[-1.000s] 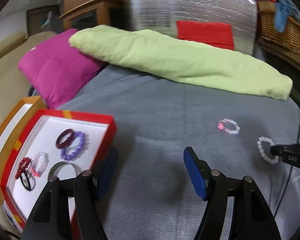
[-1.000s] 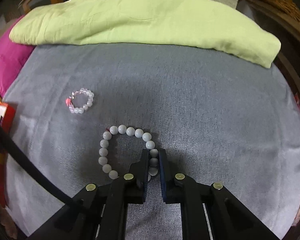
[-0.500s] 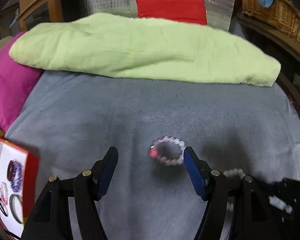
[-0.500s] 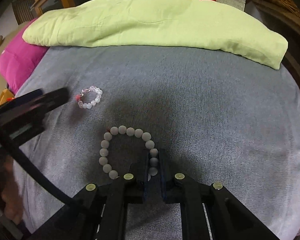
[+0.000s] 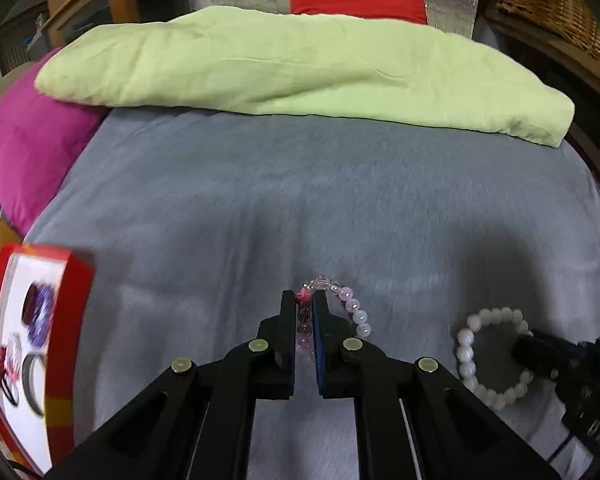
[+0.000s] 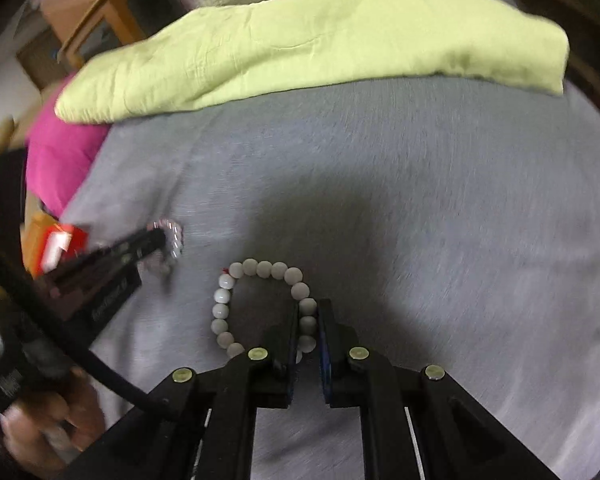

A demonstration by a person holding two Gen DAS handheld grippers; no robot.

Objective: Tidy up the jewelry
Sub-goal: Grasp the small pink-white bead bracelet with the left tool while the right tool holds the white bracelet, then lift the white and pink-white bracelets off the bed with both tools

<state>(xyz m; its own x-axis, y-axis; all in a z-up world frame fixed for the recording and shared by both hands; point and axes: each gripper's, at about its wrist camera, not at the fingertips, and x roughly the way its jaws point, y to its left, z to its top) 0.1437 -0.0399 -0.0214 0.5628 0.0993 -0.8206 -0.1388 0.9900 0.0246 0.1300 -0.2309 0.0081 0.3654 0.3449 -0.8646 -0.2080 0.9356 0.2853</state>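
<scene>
A grey blanket [image 5: 260, 200] is covering the bed, with a green pillow [image 5: 300, 60] lying behind. The left gripper [image 5: 303, 322] is pinching the pink bracelet [image 5: 350, 304] with jaws nearly closed; the right gripper [image 6: 308, 326] is likewise clamping the white bracelet [image 6: 260, 269]. Both are gripping single beads, so either strand is risking slipping free before reaching the red box [image 5: 74, 320] at the left.

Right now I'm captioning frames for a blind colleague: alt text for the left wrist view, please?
The left gripper is shut on a pink bead bracelet on a grey cushion. A white bead bracelet lies to its right; a red tray holds more jewelry.
</scene>
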